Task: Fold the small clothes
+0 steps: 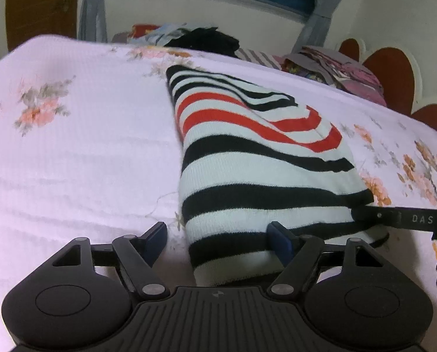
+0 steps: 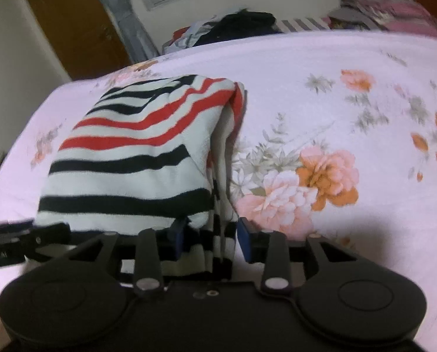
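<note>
A folded knit garment with black, white and red stripes (image 1: 247, 158) lies on the pink floral bedsheet (image 1: 86, 146). My left gripper (image 1: 218, 243) is open, its jaws wide apart around the garment's near left corner. My right gripper (image 2: 209, 240) is open too, with the garment's near right edge (image 2: 148, 152) lying between its blue pads (image 2: 246, 242). The right gripper's finger shows in the left wrist view (image 1: 400, 218), against the garment's right edge. The left gripper's finger shows in the right wrist view (image 2: 27, 234).
A pile of other clothes (image 1: 200, 39) sits at the far edge of the bed, with more fabrics (image 1: 344, 73) by the red scalloped headboard (image 1: 394, 73). A window, curtains and a wooden door (image 1: 39, 3) stand behind. The bedsheet (image 2: 350, 102) spreads to both sides of the garment.
</note>
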A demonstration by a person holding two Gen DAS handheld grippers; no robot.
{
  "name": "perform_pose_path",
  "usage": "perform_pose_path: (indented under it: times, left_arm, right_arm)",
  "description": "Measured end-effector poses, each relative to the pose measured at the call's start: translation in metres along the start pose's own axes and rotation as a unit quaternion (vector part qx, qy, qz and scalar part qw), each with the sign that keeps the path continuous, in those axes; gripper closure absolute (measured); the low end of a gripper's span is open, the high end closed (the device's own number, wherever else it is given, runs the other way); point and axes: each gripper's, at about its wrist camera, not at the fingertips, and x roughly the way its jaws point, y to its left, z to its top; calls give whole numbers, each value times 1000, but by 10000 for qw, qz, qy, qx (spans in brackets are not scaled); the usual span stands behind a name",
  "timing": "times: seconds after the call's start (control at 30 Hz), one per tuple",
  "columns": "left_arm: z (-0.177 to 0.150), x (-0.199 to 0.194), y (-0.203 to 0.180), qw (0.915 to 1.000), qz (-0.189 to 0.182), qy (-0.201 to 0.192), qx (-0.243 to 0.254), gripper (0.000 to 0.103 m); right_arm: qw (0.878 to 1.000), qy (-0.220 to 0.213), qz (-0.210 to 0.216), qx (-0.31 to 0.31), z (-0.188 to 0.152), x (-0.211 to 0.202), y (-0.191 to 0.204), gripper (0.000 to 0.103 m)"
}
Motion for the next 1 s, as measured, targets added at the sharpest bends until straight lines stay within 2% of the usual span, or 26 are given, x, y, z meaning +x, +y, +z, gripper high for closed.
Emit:
perform_pose_path:
  times: [0.1, 0.23, 0.37, 0.5, 0.53, 0.67, 0.77, 0.8, 0.83, 0.9, 1.0]
  left_arm:
    - [-3, 1, 0, 10000, -2, -20, 15, 28]
    - [-2, 0, 4, 9998, -23, 62, -166, 28]
    - [1, -16, -7, 9997, 159, -83, 166, 28]
    - [6, -22, -12, 9998, 177, 12, 30, 27]
    - [6, -21, -13, 9998, 217, 32, 30, 27]
    - [4, -19, -21, 9993, 360, 109, 67, 27]
    - [4, -16, -28, 9989, 413, 191, 101, 27]
    - [4, -16, -29, 9989, 424, 212, 70, 24]
    - [5, -16, -31, 9989, 404, 238, -2, 11]
    - [5, -19, -33, 9989, 382, 210, -167, 0]
    - [5, -23, -39, 9989, 367, 201, -196, 0]
  right_arm:
    - [9998, 50, -107, -135, -6, -2, 5, 67]
    - [9996, 130, -82, 256, -6, -2, -1, 64]
    - [9997, -22, -128, 184, -2, -16, 9, 60]
    - [9999, -136, -64, 82, 1, -25, 20, 57]
    - [9999, -116, -113, -39, 1, -25, 24, 53]
    - [9977, 55, -554, -375, -4, -13, 27, 53]
    - [9982, 98, -524, -288, -8, -10, 20, 50]
    - [9984, 88, -494, -263, -8, -11, 19, 49]
    - [9987, 59, -428, -257, -8, -15, 19, 48]
    - [9987, -8, -415, -304, -9, -23, 20, 44]
    - [9991, -53, -332, -276, -10, -32, 16, 39]
